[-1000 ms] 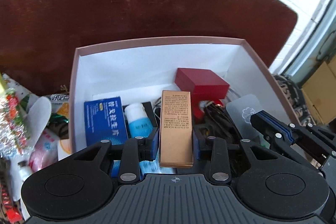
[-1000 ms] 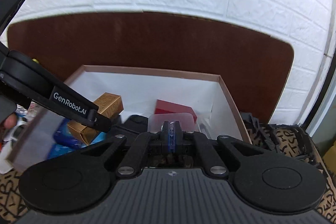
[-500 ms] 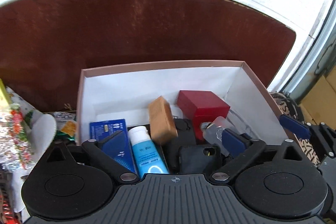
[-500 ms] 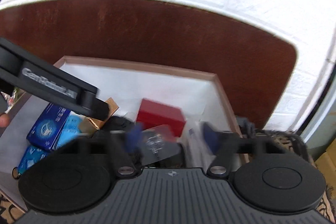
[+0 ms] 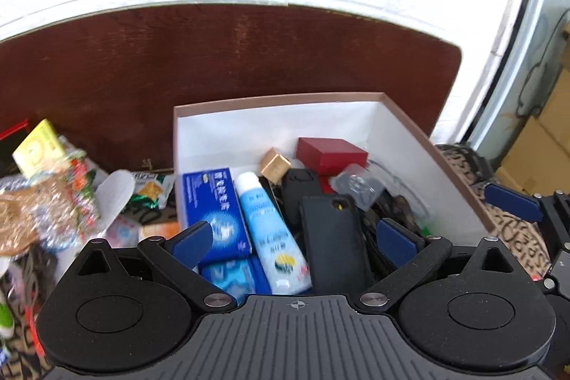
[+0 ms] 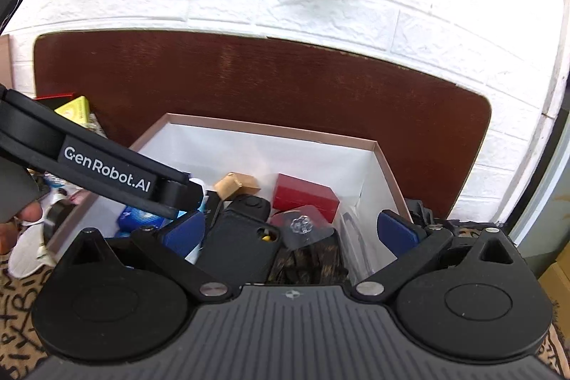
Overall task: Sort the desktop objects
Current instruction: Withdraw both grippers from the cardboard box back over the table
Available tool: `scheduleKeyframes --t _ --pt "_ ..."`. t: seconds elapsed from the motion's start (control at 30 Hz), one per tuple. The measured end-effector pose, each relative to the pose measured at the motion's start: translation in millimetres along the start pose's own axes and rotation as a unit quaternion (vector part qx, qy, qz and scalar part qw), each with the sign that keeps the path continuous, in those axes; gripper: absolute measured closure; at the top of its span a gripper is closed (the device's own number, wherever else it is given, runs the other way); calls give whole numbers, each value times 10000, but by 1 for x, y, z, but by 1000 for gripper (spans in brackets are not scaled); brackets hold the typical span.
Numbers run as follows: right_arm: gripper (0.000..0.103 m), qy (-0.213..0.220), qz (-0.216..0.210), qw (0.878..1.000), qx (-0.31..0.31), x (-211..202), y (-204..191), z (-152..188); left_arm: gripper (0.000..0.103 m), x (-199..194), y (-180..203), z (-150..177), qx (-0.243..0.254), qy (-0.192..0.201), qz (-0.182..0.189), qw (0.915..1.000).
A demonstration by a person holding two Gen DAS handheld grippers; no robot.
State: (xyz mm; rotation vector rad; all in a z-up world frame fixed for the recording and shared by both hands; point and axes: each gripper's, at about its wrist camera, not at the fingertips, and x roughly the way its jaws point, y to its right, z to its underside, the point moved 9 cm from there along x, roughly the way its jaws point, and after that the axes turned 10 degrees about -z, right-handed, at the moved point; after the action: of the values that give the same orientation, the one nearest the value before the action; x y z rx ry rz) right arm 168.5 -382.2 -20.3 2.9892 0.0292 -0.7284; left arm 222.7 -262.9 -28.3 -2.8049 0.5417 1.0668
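Left of the left gripper, unsorted snack packets lie heaped outside the box, presumably awaiting their turn. Ahead of its spread, empty jaws sit a blue carton, a white-and-blue tube and a black phone case, laid side by side, so they pack flat. Further right, the right gripper opens with nothing between its pads, above a clear packet beside the red box.
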Motion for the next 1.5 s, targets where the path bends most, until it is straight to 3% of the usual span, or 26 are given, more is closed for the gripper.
scheduleKeyframes --t 0.13,0.3,0.5,0.67,0.87,1.23,1.5 --pt "0 194 -111 9996 156 -31 -16 5 0 -35 -13 23 -158 142 -88 9997" --pt "0 369 -347 9975 483 -68 -43 19 0 -65 -34 66 -486 -57 38 9988" --pt "0 282 -544 9960 653 -91 -80 55 0 -85 -64 114 -497 -193 -581 9969" --pt "1 137 -710 9943 781 -99 -106 81 0 -97 -85 142 -635 -388 -693 9948" --pt "0 -136 -792 9940 738 -100 -135 101 0 -109 -103 159 -521 -410 -1029 9925" --pt "0 -199 -1120 9918 581 -100 -182 101 0 -124 -127 177 -525 -420 -1205 9904" --pt "0 -337 -1346 9895 412 -91 -206 108 0 -120 -168 190 -999 -510 -1084 9878"
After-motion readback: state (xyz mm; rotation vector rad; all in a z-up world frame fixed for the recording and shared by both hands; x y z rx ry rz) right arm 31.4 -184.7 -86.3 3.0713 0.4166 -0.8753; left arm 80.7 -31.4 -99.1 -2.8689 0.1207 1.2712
